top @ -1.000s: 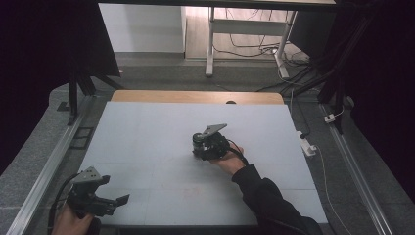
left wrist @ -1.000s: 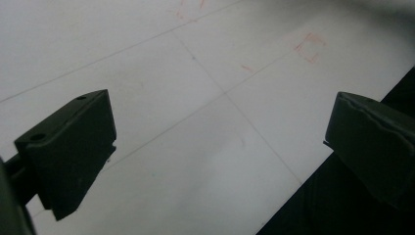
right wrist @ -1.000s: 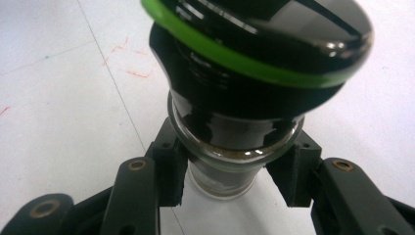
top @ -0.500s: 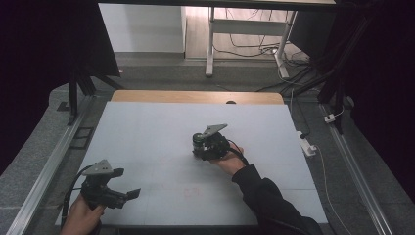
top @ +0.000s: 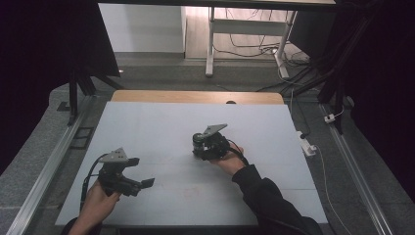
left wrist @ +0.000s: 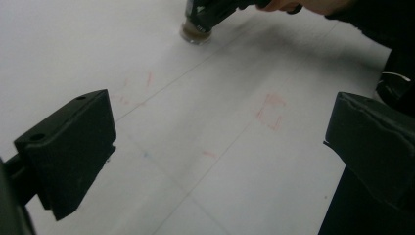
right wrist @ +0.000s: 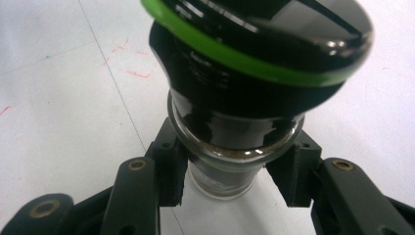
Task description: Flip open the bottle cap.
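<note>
A glass jar with a black, green-ringed lid is held upright near the middle of the table by the right gripper, clamped on its body. The left gripper, jaws apart and empty, is seen at lower left; the jar lies to its upper right

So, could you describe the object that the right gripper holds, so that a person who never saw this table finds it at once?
Look at the white table, near its middle, where the right gripper stands. Its jaws are closed on a small glass jar with dark contents. The jar has a black lid with a bright green ring, and nothing else stands on the table near it.
</note>
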`<state>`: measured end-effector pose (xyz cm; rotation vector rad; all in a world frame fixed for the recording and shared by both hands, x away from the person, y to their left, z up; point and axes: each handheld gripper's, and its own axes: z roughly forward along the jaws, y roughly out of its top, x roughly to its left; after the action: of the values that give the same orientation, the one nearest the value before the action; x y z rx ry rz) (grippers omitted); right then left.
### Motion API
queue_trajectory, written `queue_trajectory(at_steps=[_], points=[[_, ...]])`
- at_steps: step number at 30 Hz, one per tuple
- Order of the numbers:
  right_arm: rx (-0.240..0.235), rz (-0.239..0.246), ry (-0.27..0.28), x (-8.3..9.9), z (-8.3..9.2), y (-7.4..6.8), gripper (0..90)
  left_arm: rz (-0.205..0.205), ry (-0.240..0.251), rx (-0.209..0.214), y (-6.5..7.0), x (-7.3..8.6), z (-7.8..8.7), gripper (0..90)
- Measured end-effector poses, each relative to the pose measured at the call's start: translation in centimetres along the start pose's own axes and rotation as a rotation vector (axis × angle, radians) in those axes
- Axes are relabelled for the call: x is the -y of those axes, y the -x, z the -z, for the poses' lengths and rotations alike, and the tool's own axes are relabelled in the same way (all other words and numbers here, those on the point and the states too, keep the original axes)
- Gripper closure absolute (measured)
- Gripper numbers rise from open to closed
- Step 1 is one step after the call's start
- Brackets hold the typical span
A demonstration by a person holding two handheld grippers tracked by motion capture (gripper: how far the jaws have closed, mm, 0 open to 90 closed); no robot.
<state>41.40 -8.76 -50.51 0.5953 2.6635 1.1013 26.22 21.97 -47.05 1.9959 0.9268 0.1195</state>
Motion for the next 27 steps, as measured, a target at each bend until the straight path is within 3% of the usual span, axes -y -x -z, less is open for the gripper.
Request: queue_trajectory(at_steps=[6, 18, 27], points=[[-0.003, 0.003, 0.0, 0.0, 0.0, 0.0, 52.7, -0.015, 0.0, 0.035, -0.2, -1.2, -1.6, 0.0], [-0.005, 0.008, -0.003, 0.0, 0.0, 0.1, 52.7, -0.101, -0.018, 0.032, -0.2, -4.6, -4.7, 0.0], [-0.007, 0.011, -0.001, 0.0, 0.0, 0.1, 52.6, -0.139, -0.038, 0.013, -0.2, -6.2, -6.7, 0.0]])
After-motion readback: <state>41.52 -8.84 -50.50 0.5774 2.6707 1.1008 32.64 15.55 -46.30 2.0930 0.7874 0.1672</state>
